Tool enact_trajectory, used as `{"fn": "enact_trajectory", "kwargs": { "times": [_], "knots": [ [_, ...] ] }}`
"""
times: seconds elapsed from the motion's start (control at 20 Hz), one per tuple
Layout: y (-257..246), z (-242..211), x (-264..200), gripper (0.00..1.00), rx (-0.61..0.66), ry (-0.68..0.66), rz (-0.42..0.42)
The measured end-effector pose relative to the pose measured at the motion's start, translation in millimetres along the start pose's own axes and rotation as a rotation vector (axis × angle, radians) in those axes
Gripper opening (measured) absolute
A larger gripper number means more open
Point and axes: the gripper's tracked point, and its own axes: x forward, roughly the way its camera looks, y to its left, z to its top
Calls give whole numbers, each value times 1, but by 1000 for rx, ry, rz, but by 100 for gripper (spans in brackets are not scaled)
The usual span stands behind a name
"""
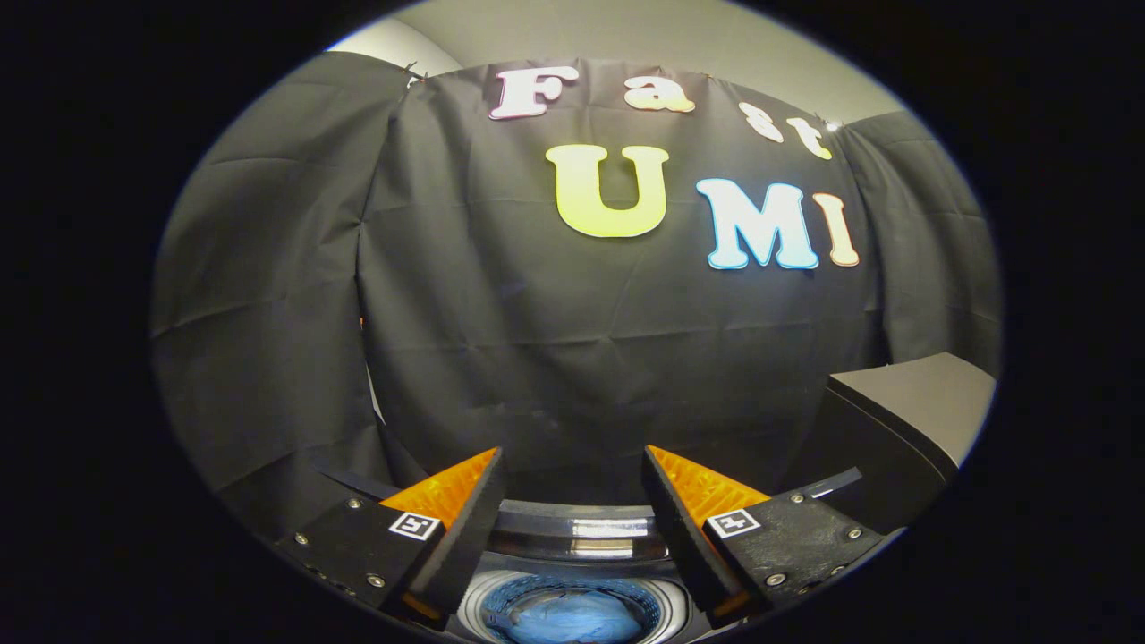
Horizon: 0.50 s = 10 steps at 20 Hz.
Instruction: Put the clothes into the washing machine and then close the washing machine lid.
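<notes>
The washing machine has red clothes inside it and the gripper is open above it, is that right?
Almost. The clothes in the washing machine are blue, not red; the gripper view shows them lying in the drum below the fingers. The rest holds: the gripper is open above the machine, its fingers apart and holding nothing.

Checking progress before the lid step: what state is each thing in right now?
washing machine: opening uncovered, drum visible between the fingers.
clothes: blue bundle lying inside the drum.
washing machine lid: raised, off to the right of the opening, not yet shut.
gripper: fingers spread apart, holding nothing, hovering above the drum.
</notes>
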Motion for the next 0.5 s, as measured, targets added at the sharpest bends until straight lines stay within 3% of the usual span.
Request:
{"fn": "enact_trajectory", "kwargs": {
  "times": [0.5],
  "knots": [
    [4, -23, -30, 93, 5, -30, 24]
  ]
}}
